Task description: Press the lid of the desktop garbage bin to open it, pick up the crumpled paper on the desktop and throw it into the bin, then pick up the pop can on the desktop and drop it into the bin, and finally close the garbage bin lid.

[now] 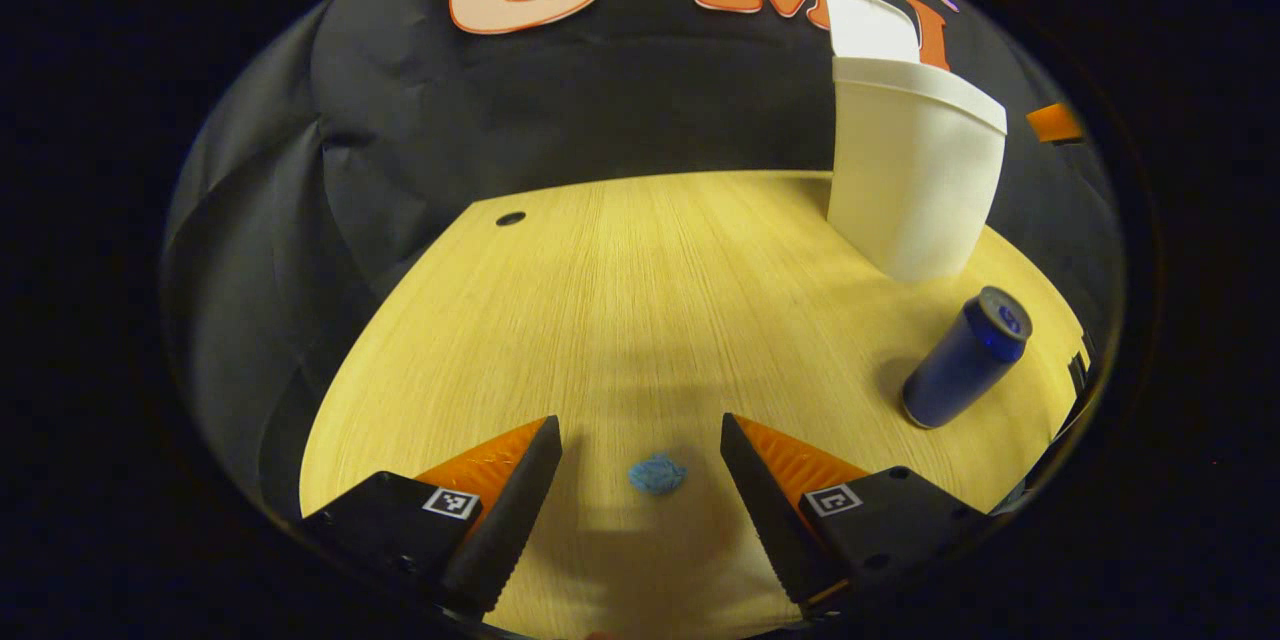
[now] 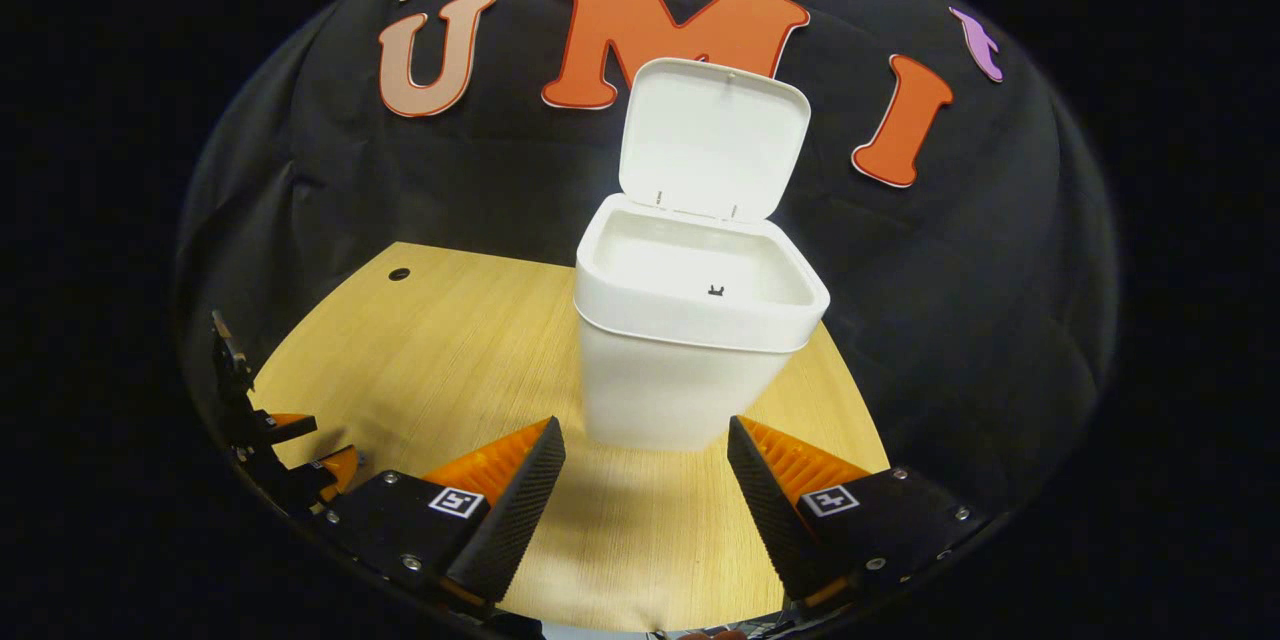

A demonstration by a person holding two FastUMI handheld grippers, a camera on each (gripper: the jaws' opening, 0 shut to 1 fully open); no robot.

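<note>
Left gripper (image 1: 640, 480) hangs low over the wooden desktop (image 1: 620, 300), its 2 fingers spread wide around the small blue crumpled paper (image 1: 657, 473), not touching it. The blue pop can (image 1: 966, 358) stands off right, near the white garbage bin (image 1: 915, 180). Right gripper (image 2: 645, 475) is spread too, empty, facing the bin, whose lid (image 2: 712, 138) stands up open.

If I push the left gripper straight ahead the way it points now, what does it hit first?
Most likely the crumpled paper, a small blue wad on the desk between the open left gripper fingers. Beyond it, bare desk; depth is uncertain.
</note>
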